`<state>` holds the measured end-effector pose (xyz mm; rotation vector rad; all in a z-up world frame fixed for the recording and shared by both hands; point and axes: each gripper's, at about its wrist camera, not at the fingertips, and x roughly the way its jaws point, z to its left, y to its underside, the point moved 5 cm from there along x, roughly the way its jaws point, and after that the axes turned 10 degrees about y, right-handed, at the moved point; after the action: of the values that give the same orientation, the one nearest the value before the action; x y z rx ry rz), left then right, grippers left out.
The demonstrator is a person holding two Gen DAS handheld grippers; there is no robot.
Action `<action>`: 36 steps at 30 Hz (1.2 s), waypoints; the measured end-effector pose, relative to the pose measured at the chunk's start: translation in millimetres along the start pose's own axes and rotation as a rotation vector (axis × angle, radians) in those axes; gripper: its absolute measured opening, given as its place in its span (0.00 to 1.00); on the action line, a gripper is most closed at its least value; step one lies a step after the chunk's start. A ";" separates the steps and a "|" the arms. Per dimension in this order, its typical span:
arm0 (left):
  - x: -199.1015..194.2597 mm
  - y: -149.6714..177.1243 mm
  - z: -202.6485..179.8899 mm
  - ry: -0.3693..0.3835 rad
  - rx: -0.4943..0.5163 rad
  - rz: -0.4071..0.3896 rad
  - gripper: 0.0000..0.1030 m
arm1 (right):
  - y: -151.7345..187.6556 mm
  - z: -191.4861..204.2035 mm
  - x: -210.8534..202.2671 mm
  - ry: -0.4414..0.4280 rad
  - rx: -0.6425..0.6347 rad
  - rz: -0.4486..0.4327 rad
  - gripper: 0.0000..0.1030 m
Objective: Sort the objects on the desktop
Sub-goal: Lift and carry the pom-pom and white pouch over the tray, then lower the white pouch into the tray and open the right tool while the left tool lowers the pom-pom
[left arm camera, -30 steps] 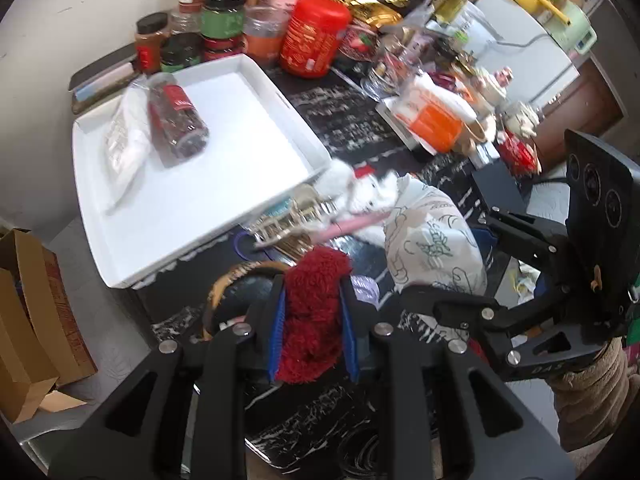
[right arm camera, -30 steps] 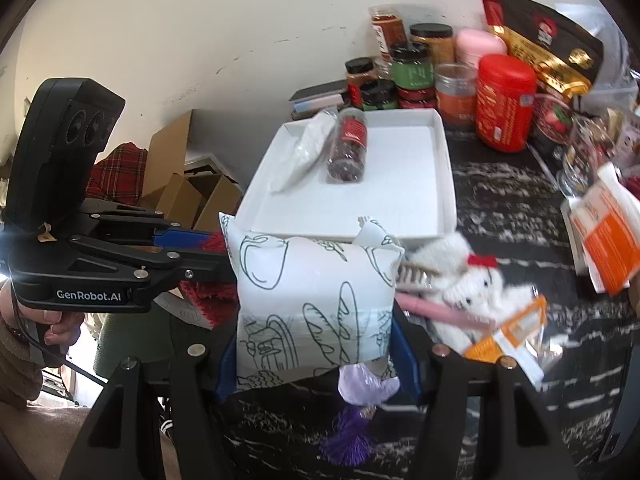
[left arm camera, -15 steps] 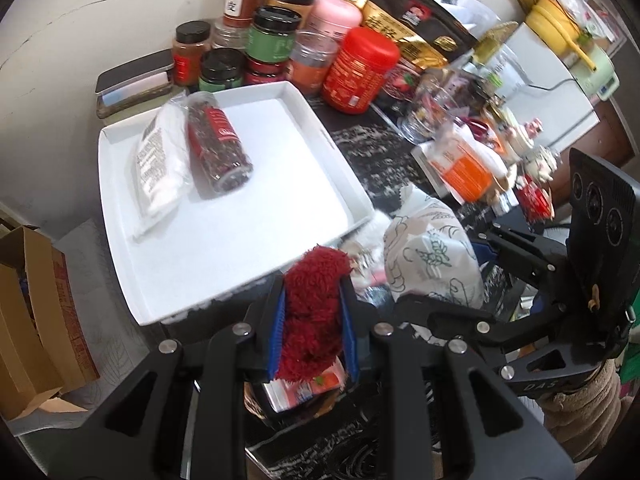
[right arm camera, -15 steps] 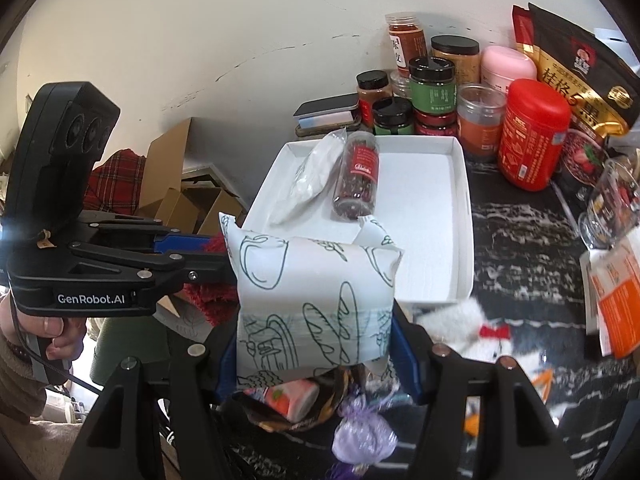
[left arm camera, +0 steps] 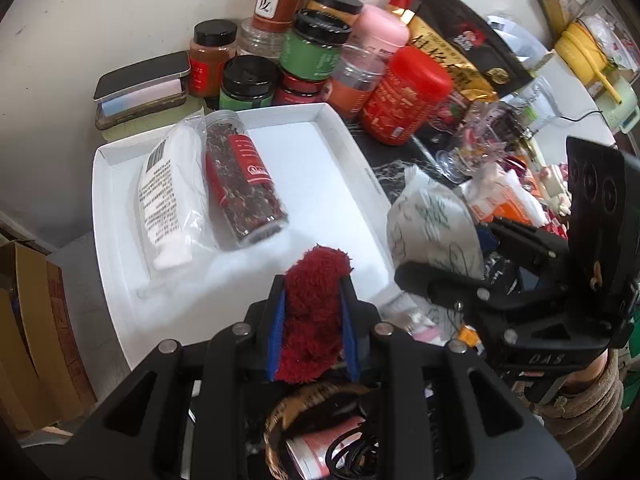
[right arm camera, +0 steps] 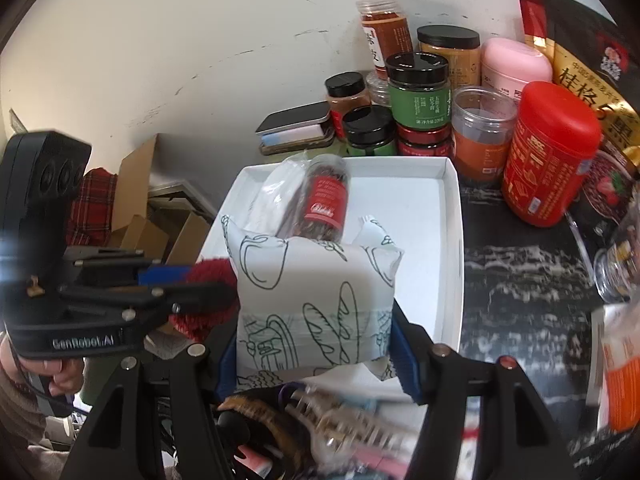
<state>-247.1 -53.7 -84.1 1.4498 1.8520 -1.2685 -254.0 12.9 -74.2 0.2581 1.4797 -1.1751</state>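
Note:
My left gripper [left arm camera: 314, 316] is shut on a fuzzy red cloth [left arm camera: 314, 304] and hangs over the near edge of the white tray [left arm camera: 320, 160]. In the tray lie a clear jar with a red label [left arm camera: 240, 184] and a white packet in plastic [left arm camera: 168, 188]. My right gripper [right arm camera: 316, 332] is shut on a white pouch printed with green line drawings [right arm camera: 312, 300], held above the tray's near end [right arm camera: 448, 240]. That pouch [left arm camera: 434, 224] and the right gripper body [left arm camera: 560, 288] show at the right of the left wrist view; the left gripper [right arm camera: 120, 296] shows at the left of the right wrist view.
Jars and canisters crowd the wall behind the tray: a red canister [left arm camera: 404, 96], a green jar [left arm camera: 312, 50], a pink tub [right arm camera: 516, 64]. A snack bag [left arm camera: 460, 40] leans at back right. Cardboard boxes [left arm camera: 28, 340] stand left, below the table. Small clutter lies under both grippers.
Both grippers have moved forward and up over the tray's near edge, each still holding its item. The plush toy and pink items on the table have dropped out of sight below.

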 end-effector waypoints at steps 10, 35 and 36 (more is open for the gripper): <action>32.3 -13.9 28.7 -0.012 -0.026 0.018 0.22 | -33.1 -18.5 56.7 -0.012 0.007 0.021 0.62; 60.4 -17.5 50.1 -0.061 -0.079 0.070 0.42 | -49.8 -29.4 119.5 -0.026 0.058 0.103 0.69; 60.4 -17.9 49.7 -0.070 -0.077 0.072 0.46 | -50.1 -29.5 117.0 -0.029 0.059 0.094 0.71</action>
<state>-292.6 -67.2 -148.9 1.4011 1.7678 -1.1858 -344.2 -39.8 -152.5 0.3465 1.3943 -1.1433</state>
